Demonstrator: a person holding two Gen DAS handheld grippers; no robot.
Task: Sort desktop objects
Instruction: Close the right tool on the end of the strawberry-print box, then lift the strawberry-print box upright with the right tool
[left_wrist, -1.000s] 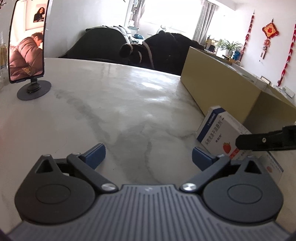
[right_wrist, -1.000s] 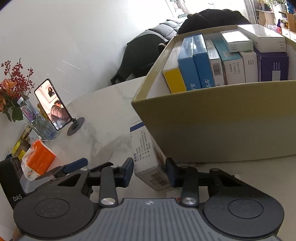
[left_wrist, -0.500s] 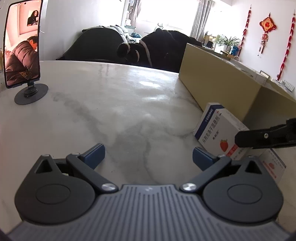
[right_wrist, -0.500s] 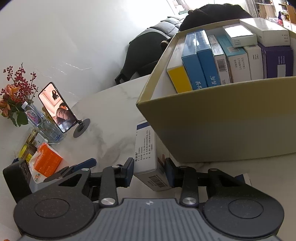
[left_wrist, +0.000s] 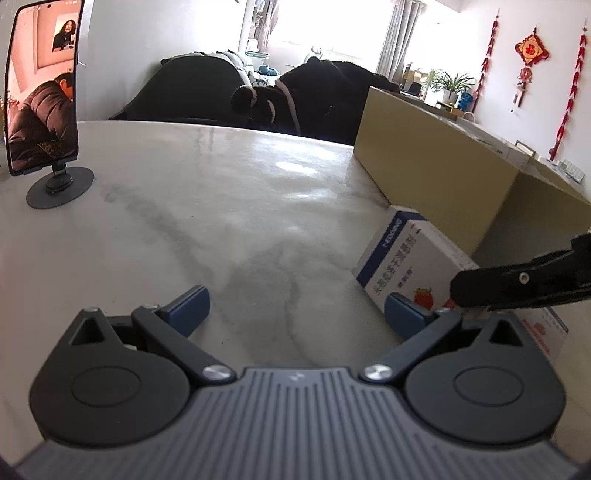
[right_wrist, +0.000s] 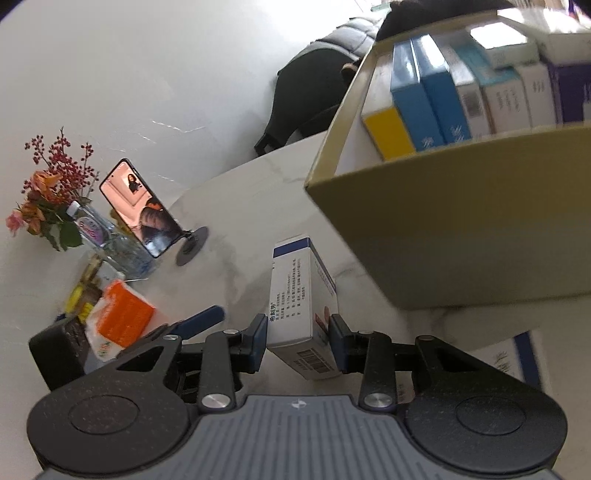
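The right gripper (right_wrist: 298, 338) is clamping the white medicine box (right_wrist: 301, 302) between its blue pads, holding it just in front of the tan cardboard box (right_wrist: 461, 229), near its corner. The left gripper (left_wrist: 295, 310) is hovering with jaws spread wide and empty, beside that same cardboard box.

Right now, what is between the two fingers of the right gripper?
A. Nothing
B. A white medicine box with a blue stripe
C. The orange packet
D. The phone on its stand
B: in the right wrist view the right gripper has its pads pressed on both sides of the white medicine box, while the phone and the orange packet stay off to the left on the table.
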